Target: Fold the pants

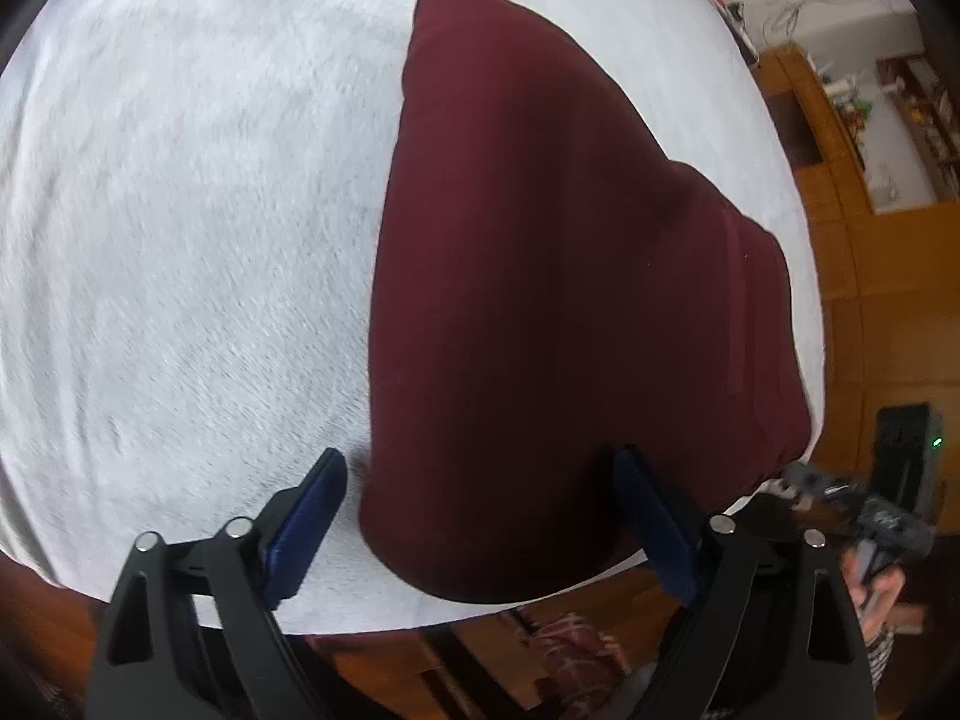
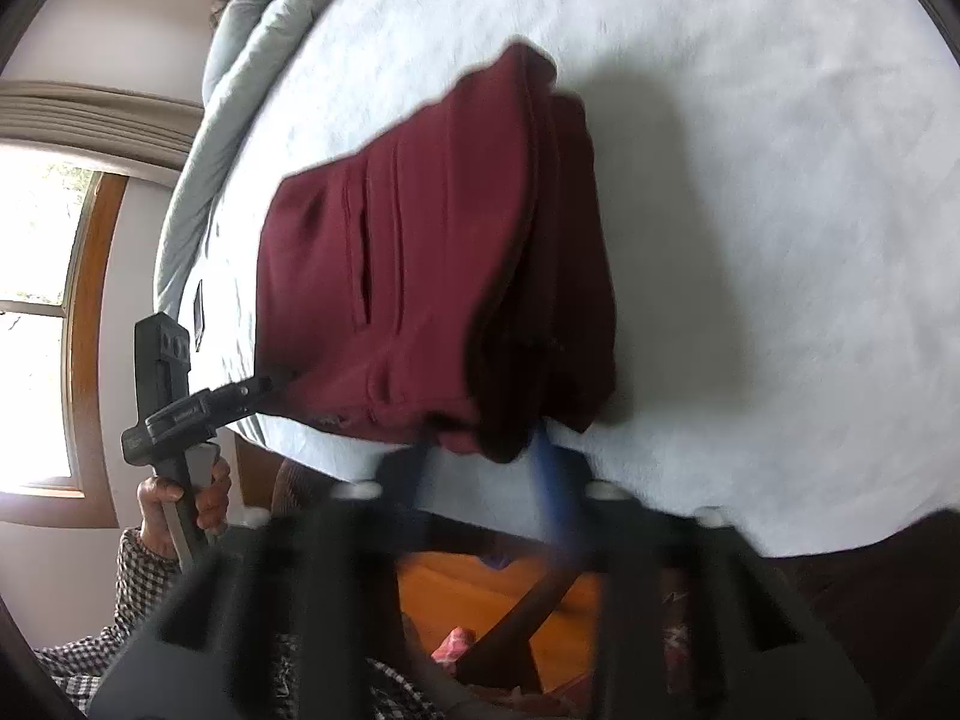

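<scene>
Dark red pants [image 1: 540, 276] lie folded into a thick stack on a white fuzzy bed cover [image 1: 180, 240]. In the left wrist view my left gripper [image 1: 480, 492] is open, its blue-padded fingers [image 1: 306, 522] either side of the stack's near corner, at the bed's edge. In the right wrist view the pants [image 2: 420, 276] show a pocket seam and layered edges. My right gripper [image 2: 480, 468] is blurred and open, its fingers just below the near edge of the stack. The left gripper also shows there [image 2: 252, 387], at the pants' left corner.
The bed edge [image 2: 660, 510] runs close in front of both grippers. A grey duvet [image 2: 252, 48] is bunched along the bed's far side. A window [image 2: 42, 324] is at left. Wooden shelving [image 1: 840, 138] and orange floor [image 1: 888, 324] lie beyond the bed.
</scene>
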Motion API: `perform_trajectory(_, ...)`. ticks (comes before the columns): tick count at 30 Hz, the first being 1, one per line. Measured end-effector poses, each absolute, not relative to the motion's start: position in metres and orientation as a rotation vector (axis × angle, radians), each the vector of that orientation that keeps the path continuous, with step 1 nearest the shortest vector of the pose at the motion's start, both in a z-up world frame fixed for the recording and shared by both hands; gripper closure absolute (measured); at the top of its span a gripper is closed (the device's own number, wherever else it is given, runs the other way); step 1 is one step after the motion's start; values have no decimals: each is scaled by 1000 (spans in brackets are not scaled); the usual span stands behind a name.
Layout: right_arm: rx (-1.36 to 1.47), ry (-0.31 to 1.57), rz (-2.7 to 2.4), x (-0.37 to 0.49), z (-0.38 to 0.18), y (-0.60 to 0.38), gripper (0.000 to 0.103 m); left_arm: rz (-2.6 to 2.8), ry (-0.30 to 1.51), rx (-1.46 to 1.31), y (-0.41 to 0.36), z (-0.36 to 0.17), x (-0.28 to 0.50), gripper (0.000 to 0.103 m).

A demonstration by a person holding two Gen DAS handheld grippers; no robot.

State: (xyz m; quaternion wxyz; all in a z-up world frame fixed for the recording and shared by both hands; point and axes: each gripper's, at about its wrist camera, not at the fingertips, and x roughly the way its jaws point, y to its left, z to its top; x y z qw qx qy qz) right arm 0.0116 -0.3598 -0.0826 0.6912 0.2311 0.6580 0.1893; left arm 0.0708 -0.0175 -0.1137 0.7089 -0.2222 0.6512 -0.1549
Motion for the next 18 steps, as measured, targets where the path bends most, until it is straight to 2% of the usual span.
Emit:
perform_trajectory(2,487,1463,418,10,-82,-359,89,-332,1444,-499,-18,-114,71,31)
perform_trajectory(3,474,1468,414,9,-82,-359,90,-320,1433,-490,-18,-112,69,32)
perform_trajectory(5,431,1493,374,9,-85,-357,99,-303,1426,-454,-19,-114,65,32)
perform_trajectory(8,394,1516,358,8,-97,-351,97,-292,1422,-443,-26,-119,62,29)
perform_trajectory(12,410,1460,378,4,-81,-358,77,-303,1403,-461,-21,-105,58,21)
perform_trajectory(13,414,1453,384,4,-78,-360,65,-292,1402,-432,-20,-101,58,17)
perform_trajectory(14,412,1439,383,5,-72,-363,45,-292,1399,-406,-18,-98,58,14)
perform_trajectory(15,422,1411,386,6,-66,-368,38,-301,1388,-390,-16,-93,58,13)
perform_trajectory(18,461,1350,413,16,-55,-379,36,-304,1368,-387,-11,-88,67,11)
